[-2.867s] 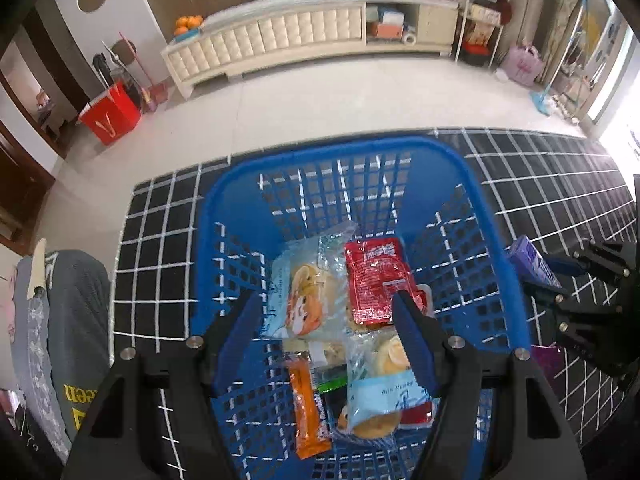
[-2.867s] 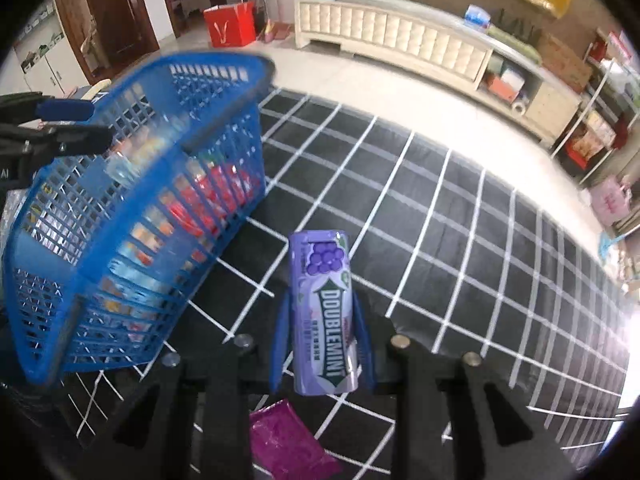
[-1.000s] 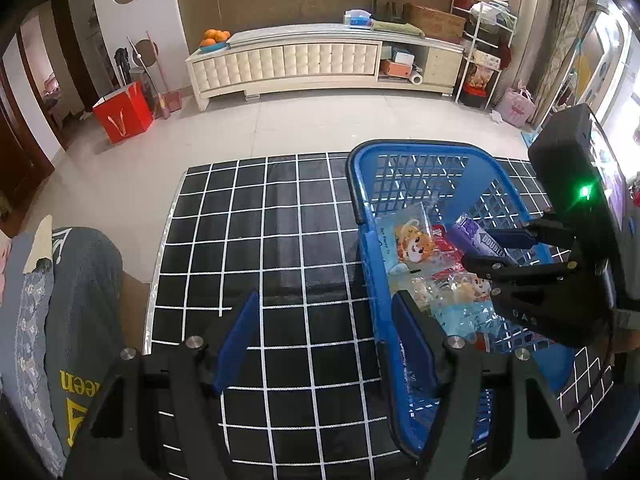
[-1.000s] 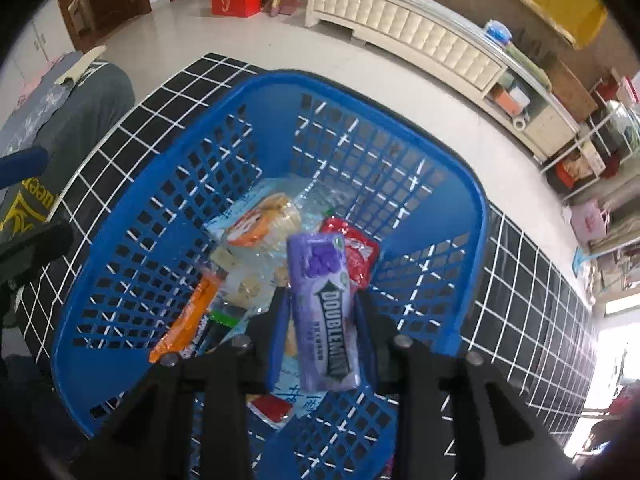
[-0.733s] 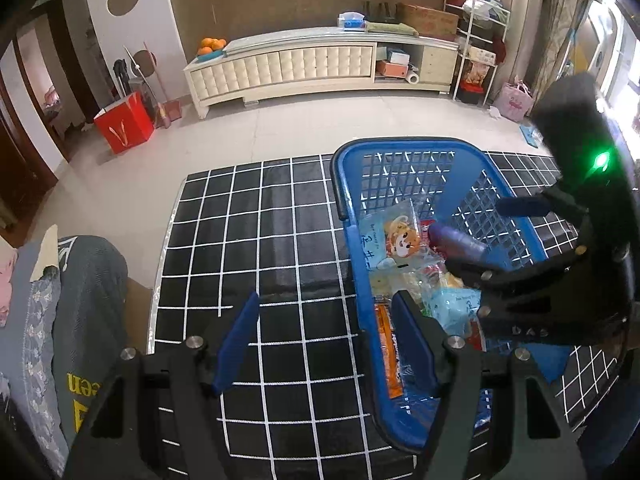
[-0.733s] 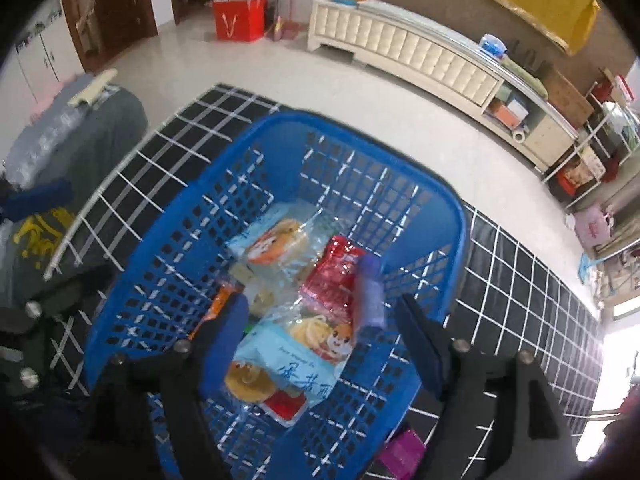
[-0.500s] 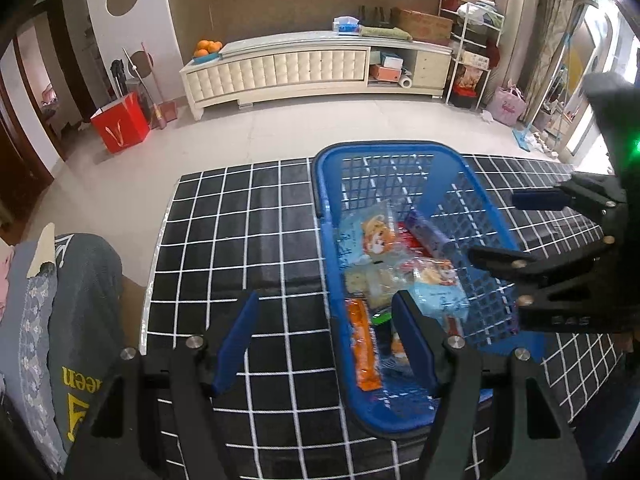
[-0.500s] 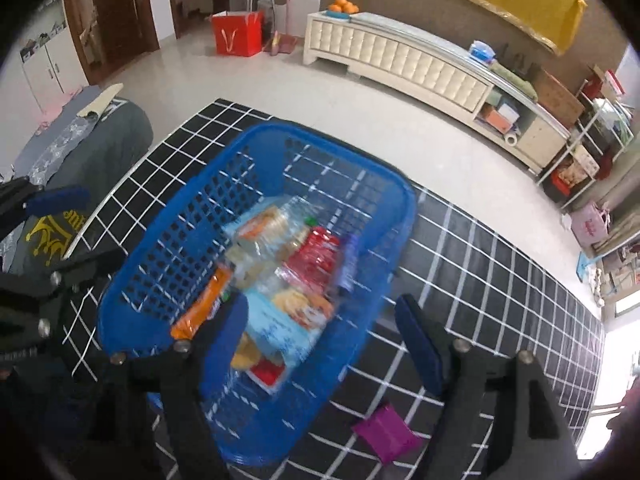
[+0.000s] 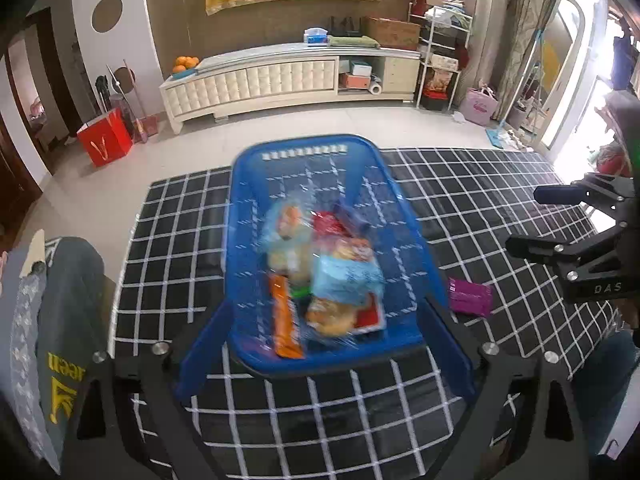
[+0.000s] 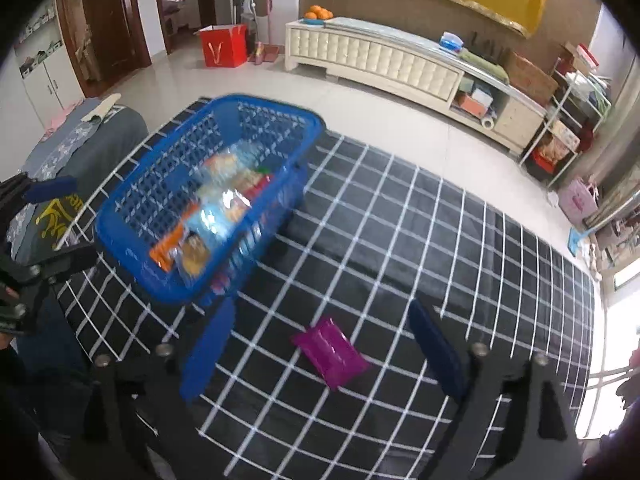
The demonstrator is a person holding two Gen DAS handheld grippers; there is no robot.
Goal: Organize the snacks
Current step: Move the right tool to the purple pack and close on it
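A blue plastic basket (image 9: pixel 244 240) (image 10: pixel 132 204) stands on the black checked cloth and holds several snack packs, among them an orange bar (image 9: pixel 286 320) and a light blue bag (image 9: pixel 344 276). A magenta snack pack (image 9: pixel 468 300) (image 10: pixel 330 350) lies on the cloth to the right of the basket. My left gripper (image 9: pixel 326 348) is open and empty, its fingers either side of the basket's near end. My right gripper (image 10: pixel 320 356) is open and empty, with the magenta pack lying between its fingers; it also shows at the right of the left wrist view (image 9: pixel 568 220).
The black cloth with white grid lines (image 10: pixel 440 240) covers the table. A grey garment (image 9: pixel 60 300) lies at the table's left edge. Beyond the table are a tiled floor, a long white cabinet (image 9: pixel 280 80) and a red bag (image 9: pixel 104 142).
My right gripper opened over the basket and dropped the purple gum pack into it, then drew back to the right and up. The left gripper shifted until the basket sits centred in its view.
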